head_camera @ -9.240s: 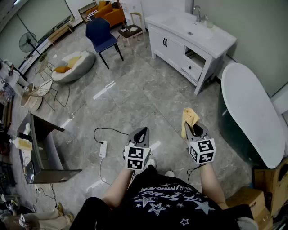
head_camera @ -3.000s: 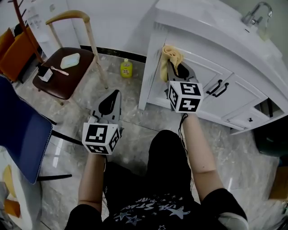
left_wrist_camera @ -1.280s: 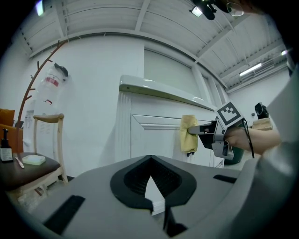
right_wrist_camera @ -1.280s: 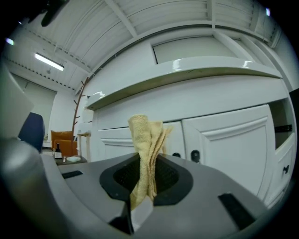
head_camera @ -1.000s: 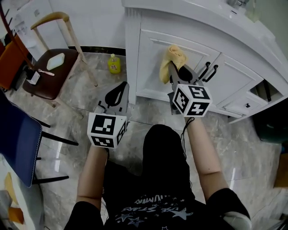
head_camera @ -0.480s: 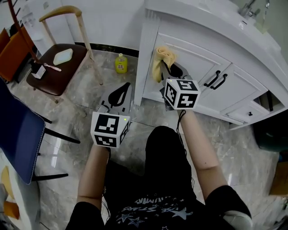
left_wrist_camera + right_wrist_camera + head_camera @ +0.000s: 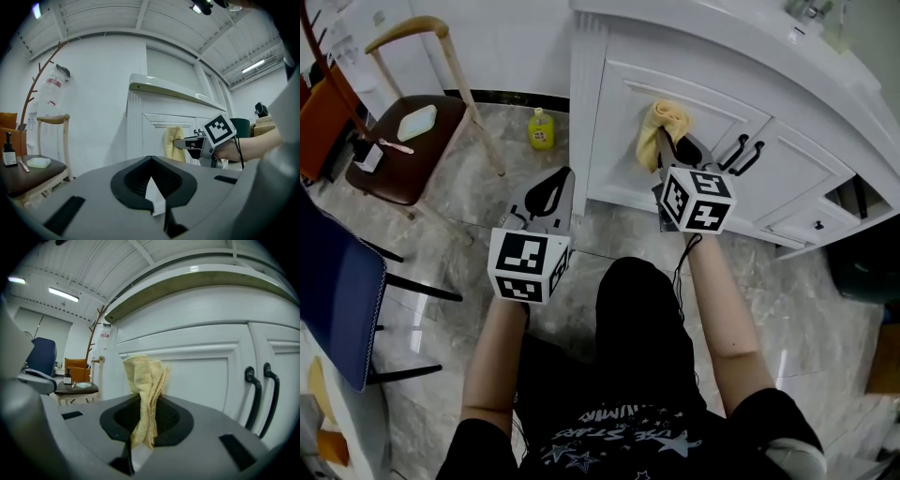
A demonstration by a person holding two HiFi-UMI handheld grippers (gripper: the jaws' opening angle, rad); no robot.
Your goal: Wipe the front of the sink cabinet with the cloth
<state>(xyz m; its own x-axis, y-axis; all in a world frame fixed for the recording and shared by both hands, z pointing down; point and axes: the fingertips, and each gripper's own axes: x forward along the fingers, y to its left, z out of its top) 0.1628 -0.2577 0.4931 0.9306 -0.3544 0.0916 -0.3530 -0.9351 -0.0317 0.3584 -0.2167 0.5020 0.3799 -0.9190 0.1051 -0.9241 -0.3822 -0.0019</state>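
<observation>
A yellow cloth (image 7: 659,127) hangs from my right gripper (image 7: 672,148), which is shut on it. The cloth is pressed against the left door panel of the white sink cabinet (image 7: 614,155), a little left of the black door handles (image 7: 742,155). In the right gripper view the cloth (image 7: 145,390) stands up folded between the jaws, right in front of the panel (image 7: 201,376). My left gripper (image 7: 551,190) hovers lower left over the floor, shut and holding nothing. The left gripper view shows the cloth (image 7: 174,141) against the door from the side.
A wooden chair (image 7: 403,141) with a brown seat stands left of the cabinet, with a yellow bottle (image 7: 540,131) on the floor between them. A blue chair (image 7: 337,300) is at the far left. A cabinet drawer (image 7: 853,197) at the right stands partly open.
Half a second ago the cloth was near the left edge of the door panel; my right gripper has since slid it right, towards the handles. The left gripper has hardly moved.
</observation>
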